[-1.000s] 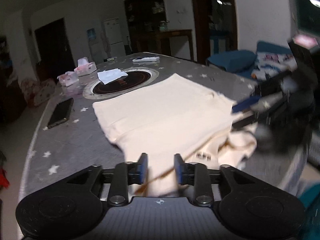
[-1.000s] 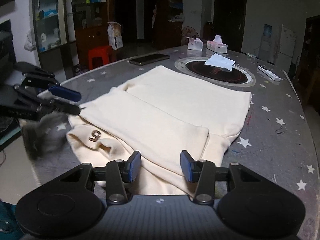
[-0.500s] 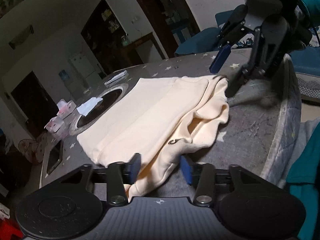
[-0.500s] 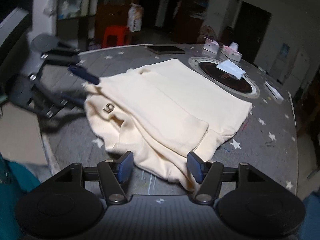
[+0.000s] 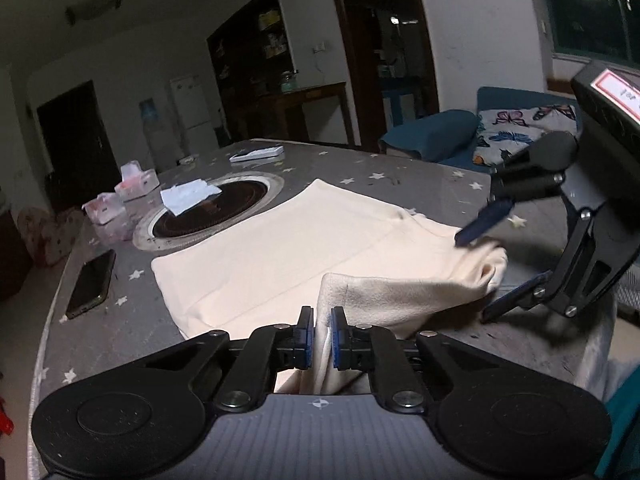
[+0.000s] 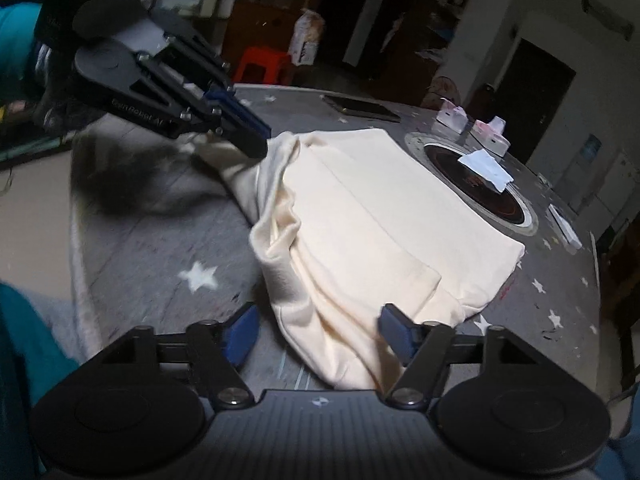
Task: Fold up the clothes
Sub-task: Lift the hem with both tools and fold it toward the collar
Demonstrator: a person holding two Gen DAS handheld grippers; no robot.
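The step in hand looks like seizing the near hem of the cream garment [image 5: 280, 240], which lies part-folded on the star-patterned table [image 5: 100, 340] at 12 o'clock. The left gripper [image 5: 320, 334], pointing downward, is closing with its pads pinched on a raised corner. The right gripper [image 6: 316, 334], rolled and tilted down, straddles the opposite corner, jaws closing but not gripping; next it probably must clamp

garment [image 5: 288, 248] on table [image 5: 100, 344] | phone [image 5: 91, 283] left | burner [image 5: 208, 212] behind
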